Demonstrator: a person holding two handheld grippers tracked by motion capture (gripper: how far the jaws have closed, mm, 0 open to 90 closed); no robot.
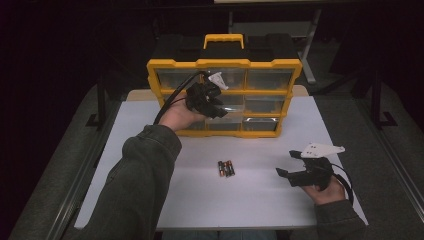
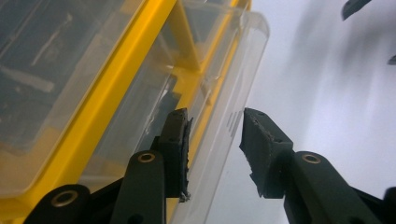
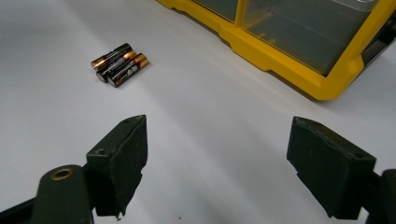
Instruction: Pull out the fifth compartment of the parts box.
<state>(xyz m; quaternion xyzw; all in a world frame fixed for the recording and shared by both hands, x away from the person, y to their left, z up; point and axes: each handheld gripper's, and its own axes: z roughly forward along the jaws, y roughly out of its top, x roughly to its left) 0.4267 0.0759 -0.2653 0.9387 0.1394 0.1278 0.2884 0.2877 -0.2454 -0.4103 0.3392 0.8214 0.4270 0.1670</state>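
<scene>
sleeve | white table | grey floor | dark room

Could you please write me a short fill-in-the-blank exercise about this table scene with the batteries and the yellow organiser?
1. The batteries lying side by side on the white table number ____.
2. The frame of the organiser is coloured ____.
3. The left gripper has its jaws around the front edge of a clear ____.
4. The right gripper holds ____ between its wide jaws.

Missing words: three; yellow; drawer; nothing

olive-green sleeves, black fingers with brass rivets, black cables.
</scene>
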